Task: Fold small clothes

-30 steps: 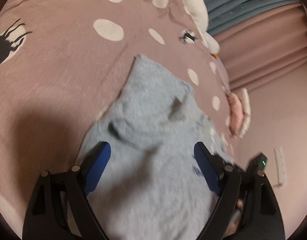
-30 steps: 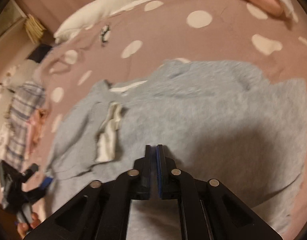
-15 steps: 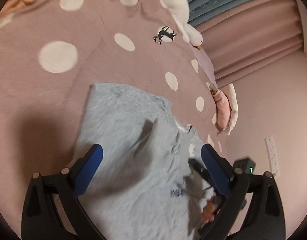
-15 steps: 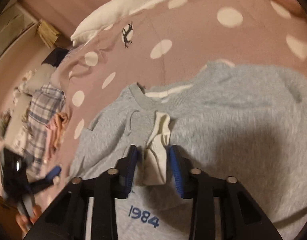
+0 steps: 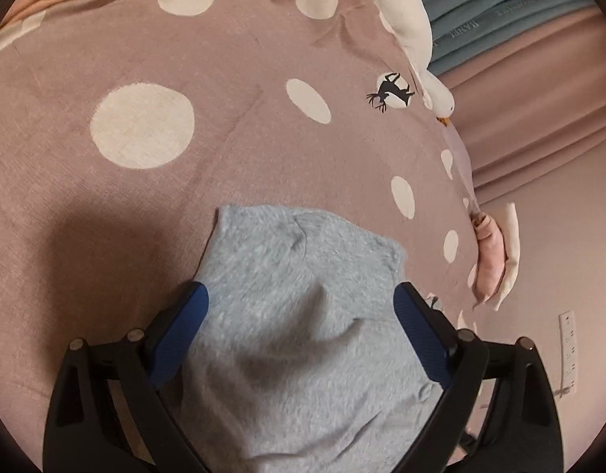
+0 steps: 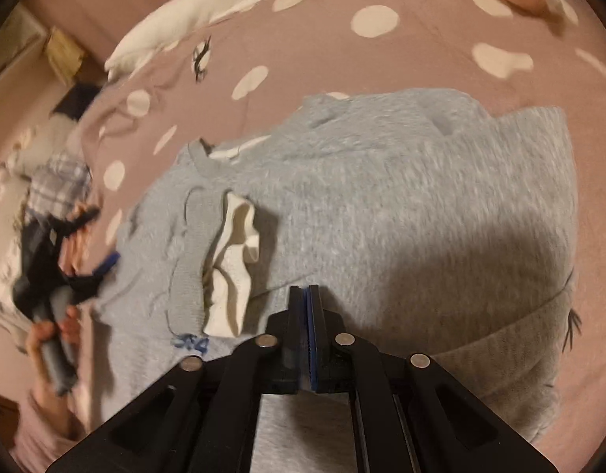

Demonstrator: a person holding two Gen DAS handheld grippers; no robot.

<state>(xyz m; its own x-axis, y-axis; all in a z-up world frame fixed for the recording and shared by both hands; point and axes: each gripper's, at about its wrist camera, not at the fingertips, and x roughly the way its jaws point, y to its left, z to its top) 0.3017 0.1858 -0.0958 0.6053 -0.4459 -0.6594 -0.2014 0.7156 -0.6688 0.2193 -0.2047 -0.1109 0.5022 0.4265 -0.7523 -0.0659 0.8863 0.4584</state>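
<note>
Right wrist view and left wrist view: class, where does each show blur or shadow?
Right wrist view: motion blur smears the person's hand at the left edge; a shadow crosses the grey sweatshirt. Left wrist view: sharper; a dark shadow lies on the bedspread.

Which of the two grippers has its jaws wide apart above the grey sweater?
The left gripper: its blue jaws stand wide apart over the grey sweater, pinching nothing, though closing slightly. The right gripper has its jaws pressed together.
</note>
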